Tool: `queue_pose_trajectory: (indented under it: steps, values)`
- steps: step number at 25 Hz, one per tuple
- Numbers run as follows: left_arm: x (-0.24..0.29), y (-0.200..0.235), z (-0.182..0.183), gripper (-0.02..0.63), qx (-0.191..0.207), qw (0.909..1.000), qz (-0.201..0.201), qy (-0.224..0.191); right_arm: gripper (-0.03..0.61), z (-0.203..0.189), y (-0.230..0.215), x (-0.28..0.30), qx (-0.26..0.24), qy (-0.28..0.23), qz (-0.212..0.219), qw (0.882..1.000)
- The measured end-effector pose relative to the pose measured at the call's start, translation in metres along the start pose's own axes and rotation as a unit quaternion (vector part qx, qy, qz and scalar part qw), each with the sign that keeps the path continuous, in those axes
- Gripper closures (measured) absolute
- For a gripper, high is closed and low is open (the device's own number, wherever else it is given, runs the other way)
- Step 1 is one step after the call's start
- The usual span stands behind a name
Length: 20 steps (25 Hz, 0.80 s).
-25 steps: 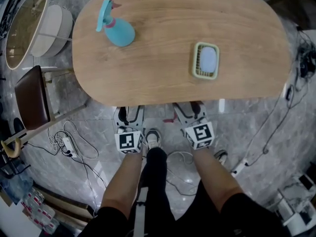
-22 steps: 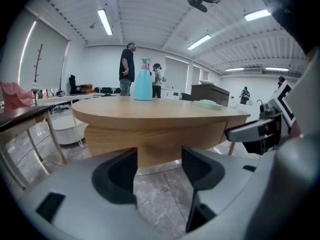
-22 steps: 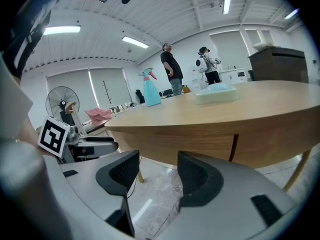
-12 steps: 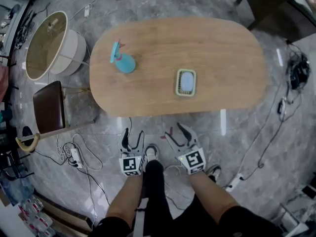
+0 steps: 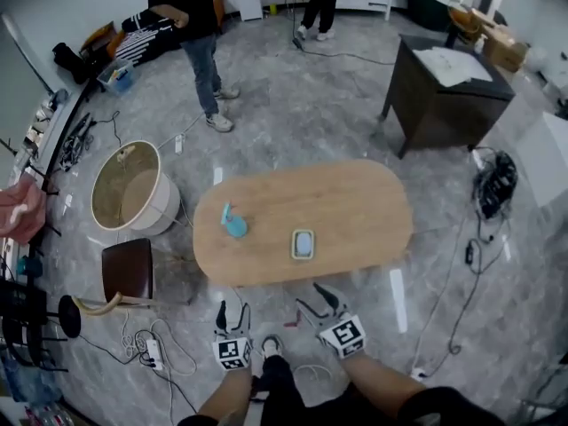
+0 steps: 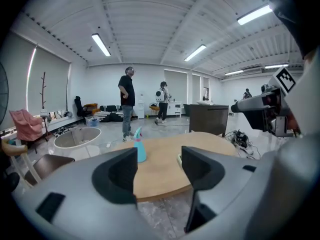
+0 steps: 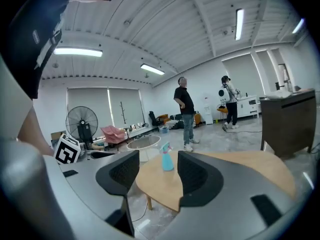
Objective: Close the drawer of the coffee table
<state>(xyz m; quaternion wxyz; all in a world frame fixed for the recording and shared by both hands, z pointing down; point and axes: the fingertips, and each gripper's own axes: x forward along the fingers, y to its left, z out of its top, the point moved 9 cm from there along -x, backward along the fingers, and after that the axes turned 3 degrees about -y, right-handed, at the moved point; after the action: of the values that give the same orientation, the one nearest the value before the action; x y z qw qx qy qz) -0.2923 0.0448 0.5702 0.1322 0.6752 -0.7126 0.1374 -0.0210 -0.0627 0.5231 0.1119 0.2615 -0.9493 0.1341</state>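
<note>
The oval wooden coffee table stands mid-floor in the head view, and no drawer shows in any view. On it are a blue spray bottle and a green tray with a pale sponge. My left gripper and right gripper hang open and empty just short of the table's near edge, touching nothing. The left gripper view looks between open jaws at the table and bottle. In the right gripper view the table and bottle lie ahead.
A round beige tub and a brown chair stand left of the table. A dark cabinet is at the back right. Two people stand far behind. Cables and a power strip lie on the floor.
Both grippers have drawn back from under the table's near edge. The head view has risen and pulled away, so the table looks much smaller and the room shows.
</note>
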Motion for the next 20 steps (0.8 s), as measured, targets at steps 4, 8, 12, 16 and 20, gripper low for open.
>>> queue_pose_trajectory:
  steps: [4,8,12,16,20]
  values:
    - [-0.015,-0.01,0.072,0.354,0.012,0.9994,-0.01,-0.032,0.356,0.076,-0.009,-0.043,-0.005,-0.044,-0.02,0.999]
    - [-0.019,-0.03,0.142,0.354,0.017,0.997,-0.014,-0.074,0.356,0.142,-0.026,-0.083,-0.018,-0.084,-0.048,0.995]
    - [-0.023,-0.054,0.213,0.354,0.019,0.9904,-0.04,-0.131,0.356,0.184,-0.045,-0.125,-0.023,-0.151,-0.081,0.985]
    - [-0.024,-0.076,0.293,0.356,0.036,0.9762,-0.072,-0.201,0.356,0.228,-0.069,-0.174,-0.037,-0.184,-0.125,0.974]
    - [-0.006,-0.107,0.358,0.356,0.049,0.9627,-0.139,-0.227,0.356,0.28,-0.101,-0.227,-0.049,-0.218,-0.179,0.958]
